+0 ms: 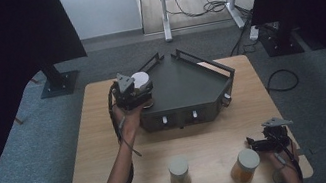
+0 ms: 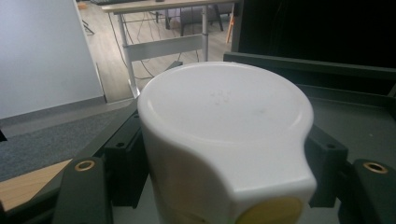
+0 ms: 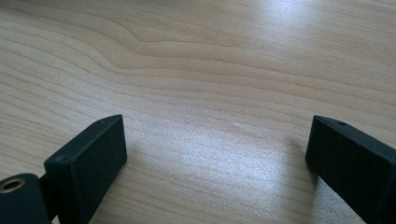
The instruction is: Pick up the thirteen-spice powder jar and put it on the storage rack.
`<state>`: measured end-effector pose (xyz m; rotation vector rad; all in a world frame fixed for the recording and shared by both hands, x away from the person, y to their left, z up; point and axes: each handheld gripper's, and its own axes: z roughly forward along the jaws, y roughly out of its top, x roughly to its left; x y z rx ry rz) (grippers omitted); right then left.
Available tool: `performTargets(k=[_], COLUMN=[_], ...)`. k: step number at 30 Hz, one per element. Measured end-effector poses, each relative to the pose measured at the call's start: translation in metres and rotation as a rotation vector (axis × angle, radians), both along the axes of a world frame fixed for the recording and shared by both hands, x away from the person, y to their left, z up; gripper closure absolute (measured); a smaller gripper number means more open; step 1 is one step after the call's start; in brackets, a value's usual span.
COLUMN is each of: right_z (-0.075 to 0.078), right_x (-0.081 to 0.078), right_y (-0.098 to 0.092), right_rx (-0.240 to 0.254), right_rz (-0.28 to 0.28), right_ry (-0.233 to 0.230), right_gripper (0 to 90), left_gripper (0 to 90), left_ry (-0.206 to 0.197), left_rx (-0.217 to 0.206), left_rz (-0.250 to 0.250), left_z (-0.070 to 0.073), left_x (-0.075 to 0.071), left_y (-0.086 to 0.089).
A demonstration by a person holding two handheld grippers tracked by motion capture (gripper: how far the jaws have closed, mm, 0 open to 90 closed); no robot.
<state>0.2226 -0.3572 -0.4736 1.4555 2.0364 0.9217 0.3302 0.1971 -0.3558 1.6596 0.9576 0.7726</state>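
Three jars | left claw clenched on white-lidded jar, at the dark tray's left edge | right claw released, counter's front-right corner | risk: jar base catching the tray rail, tipping on release

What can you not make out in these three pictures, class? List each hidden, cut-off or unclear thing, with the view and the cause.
- Held jar: its lower body is cut off by the bottom edge of the left gripper view; in the high view the left gripper covers it.
- Dark tray: the front knobs are too small to read in the high view.
- Right gripper: its outer finger is cut off by the right gripper view's edge.
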Motion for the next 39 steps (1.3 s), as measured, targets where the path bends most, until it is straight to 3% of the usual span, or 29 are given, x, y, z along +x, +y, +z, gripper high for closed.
performTargets(k=[10, 13, 16, 20, 25, 39], right_z=[0.0000, 0.0000, 0.0000, 0.0000, 0.0000, 0.0000], right_x=[0.0000, 0.0000, 0.0000, 0.0000, 0.0000, 0.0000], right_y=[0.0000, 0.0000, 0.0000, 0.0000, 0.0000, 0.0001], right_rx=[0.000, 0.000, 0.000, 0.000, 0.000, 0.000], right_rz=[0.000, 0.000, 0.000, 0.000, 0.000, 0.000], right_ry=[0.000, 0.000, 0.000, 0.000, 0.000, 0.000], right_gripper=[4.7, 4.8, 4.8, 4.8, 4.8, 4.8], left_gripper=[28.4, 19.6, 11.8, 6.0, 4.0, 3.5], left_ry=[-0.027, -0.031, -0.032, -0.024, -0.014, -0.024], left_rx=[0.025, 0.021, -0.016, -0.023, -0.002, -0.011], left_rz=[0.006, 0.011, 0.015, 0.019, 0.009, 0.013], left_z=[-0.0035, -0.0040, -0.0050, -0.0036, -0.0008, 0.0049], left_x=[-0.0014, -0.0011, -0.0008, -0.0002, 0.0011, -0.0049], left_y=[-0.0032, -0.0034, -0.0014, -0.0012, -0.0024, -0.0003])
